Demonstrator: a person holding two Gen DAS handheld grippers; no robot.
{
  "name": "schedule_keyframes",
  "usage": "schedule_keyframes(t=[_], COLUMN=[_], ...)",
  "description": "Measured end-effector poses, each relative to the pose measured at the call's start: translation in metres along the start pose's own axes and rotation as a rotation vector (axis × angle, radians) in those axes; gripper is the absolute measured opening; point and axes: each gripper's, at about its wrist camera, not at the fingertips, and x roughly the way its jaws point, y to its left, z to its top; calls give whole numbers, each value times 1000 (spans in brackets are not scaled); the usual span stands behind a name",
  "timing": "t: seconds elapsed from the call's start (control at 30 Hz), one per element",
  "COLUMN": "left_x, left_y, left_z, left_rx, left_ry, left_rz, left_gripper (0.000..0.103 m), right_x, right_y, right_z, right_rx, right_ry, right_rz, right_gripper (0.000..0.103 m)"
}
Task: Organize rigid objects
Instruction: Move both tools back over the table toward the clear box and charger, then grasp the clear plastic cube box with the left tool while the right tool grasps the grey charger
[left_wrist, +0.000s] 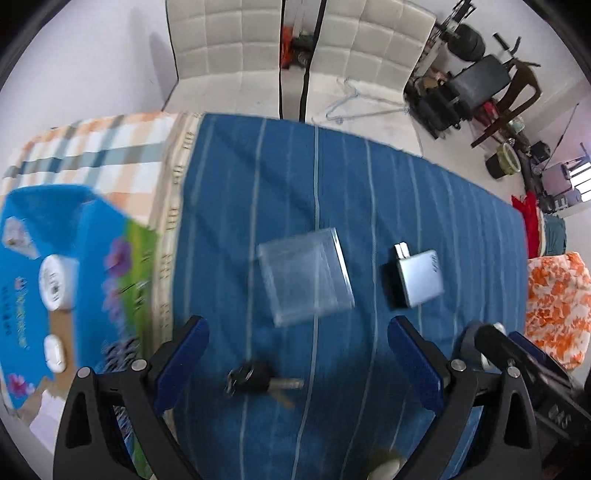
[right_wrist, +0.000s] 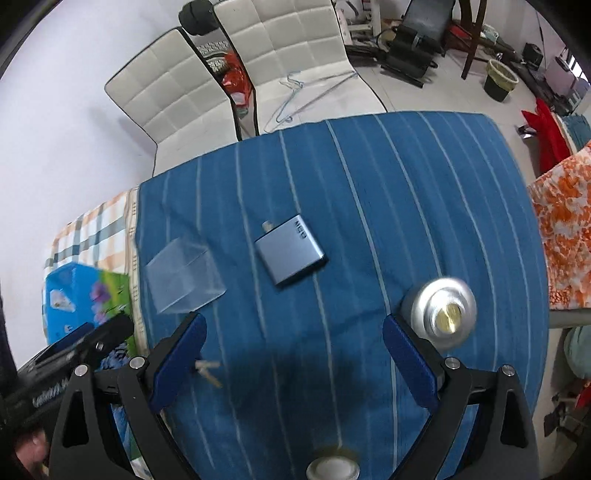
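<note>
Both grippers, left gripper (left_wrist: 295, 365) and right gripper (right_wrist: 295, 363), hover jaws apart, empty, above keys (left_wrist: 258, 380), clear box (left_wrist: 304, 275) and grey adapter (right_wrist: 291, 254).

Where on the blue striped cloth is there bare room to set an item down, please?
The far half of the blue striped cloth, beyond the silver device toward the white chairs, is bare. The near strip is crowded: clear plastic box, keys, metal can, with the blue cardboard box beside it.

box (left_wrist: 55, 291) left | clear case (left_wrist: 304, 275) centre | charger (left_wrist: 421, 273) right | keys (left_wrist: 264, 382) nearest, seemingly
</note>
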Motion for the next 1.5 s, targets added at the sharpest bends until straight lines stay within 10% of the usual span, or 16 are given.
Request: schedule_keyframes(t=[0.3, 0.4, 0.5, 0.87, 1.07, 1.5], left_x=[69, 80, 77, 68, 66, 40], left_y=[-11, -18, -19, 1, -3, -15], left_z=[27, 30, 24, -29, -29, -69], left_rx=[-7, 50, 98, 140, 140, 209], left_ry=[101, 125, 117, 116, 85, 77], left_rz=[1, 43, 63, 121, 135, 126], left_gripper=[98, 67, 62, 58, 57, 56], right_x=[64, 77, 89, 136, 153, 138], right_y=[-14, -7, -2, 28, 33, 27], right_z=[38, 46, 54, 61, 55, 5], right_rx=[1, -12, -29, -136, -137, -120], right_ry=[66, 76, 81, 147, 141, 171], right_rz=[-6, -13, -26, -86, -163, -182], right_gripper=[98, 98, 98, 97, 73, 68])
